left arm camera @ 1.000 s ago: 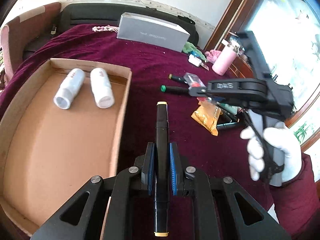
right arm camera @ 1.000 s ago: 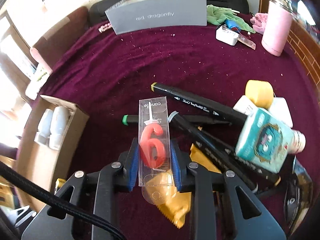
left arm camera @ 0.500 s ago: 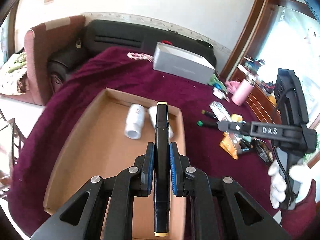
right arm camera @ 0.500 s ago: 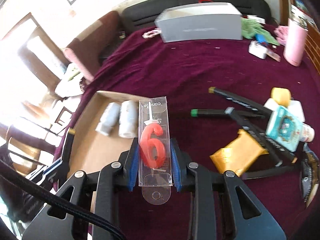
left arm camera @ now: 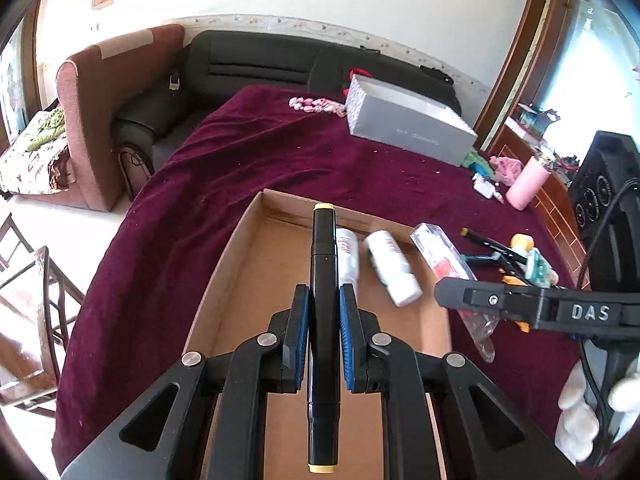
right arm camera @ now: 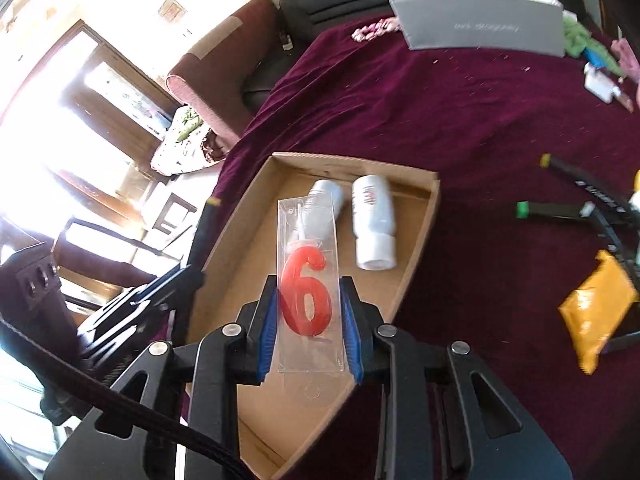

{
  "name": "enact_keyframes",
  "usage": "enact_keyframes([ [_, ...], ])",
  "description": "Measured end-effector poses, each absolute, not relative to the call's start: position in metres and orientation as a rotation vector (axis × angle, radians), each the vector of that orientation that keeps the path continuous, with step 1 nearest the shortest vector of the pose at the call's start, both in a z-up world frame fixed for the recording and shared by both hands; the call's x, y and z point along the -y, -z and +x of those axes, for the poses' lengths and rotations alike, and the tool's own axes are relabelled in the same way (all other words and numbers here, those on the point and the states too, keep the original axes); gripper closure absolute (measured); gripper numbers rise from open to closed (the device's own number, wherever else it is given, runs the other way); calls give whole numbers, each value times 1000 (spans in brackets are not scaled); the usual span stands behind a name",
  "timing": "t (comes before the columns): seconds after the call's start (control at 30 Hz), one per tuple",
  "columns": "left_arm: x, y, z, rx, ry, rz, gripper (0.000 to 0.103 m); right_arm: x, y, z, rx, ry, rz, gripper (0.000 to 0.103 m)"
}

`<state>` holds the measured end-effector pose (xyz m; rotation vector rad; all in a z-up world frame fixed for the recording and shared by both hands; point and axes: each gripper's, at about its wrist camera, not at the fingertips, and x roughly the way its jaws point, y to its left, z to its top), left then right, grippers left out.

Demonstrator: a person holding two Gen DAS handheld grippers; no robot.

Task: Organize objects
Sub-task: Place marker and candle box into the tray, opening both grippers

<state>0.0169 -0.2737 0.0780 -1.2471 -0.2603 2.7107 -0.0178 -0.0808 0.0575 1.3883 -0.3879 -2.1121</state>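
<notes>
Marker [left arm camera: 323, 280] and candle [right arm camera: 306, 296] above box [left arm camera: 236, 264]

White raised letters "DAS" stand on the black plastic arm of the right gripper [left arm camera: 456, 300], to the right of the brown cardboard tray [left arm camera: 224, 280]. A red wax candle shaped as the numeral "6" sits inside the clear plastic candle package [right arm camera: 308, 292] above that tray. The lettering on the grey rectangular box [right arm camera: 480, 26] beyond the tray is too blurred to read.

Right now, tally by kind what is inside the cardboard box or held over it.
White bottles lying in the cardboard box: 2
Black marker, in the left gripper: 1
Number 6 candle, in the right gripper: 1
Total: 4
</notes>
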Motion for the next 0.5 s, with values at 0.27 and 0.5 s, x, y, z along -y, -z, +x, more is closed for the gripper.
enact_keyframes([
  [0.27, 282, -57, -19, 233, -2700, -1326, 92, 115, -43, -49, 525, 2039, 1437, 76],
  [0.5, 285, -42, -41, 226, -2669, -1379, 92, 133, -14, -80, 688, 1946, 1527, 76],
])
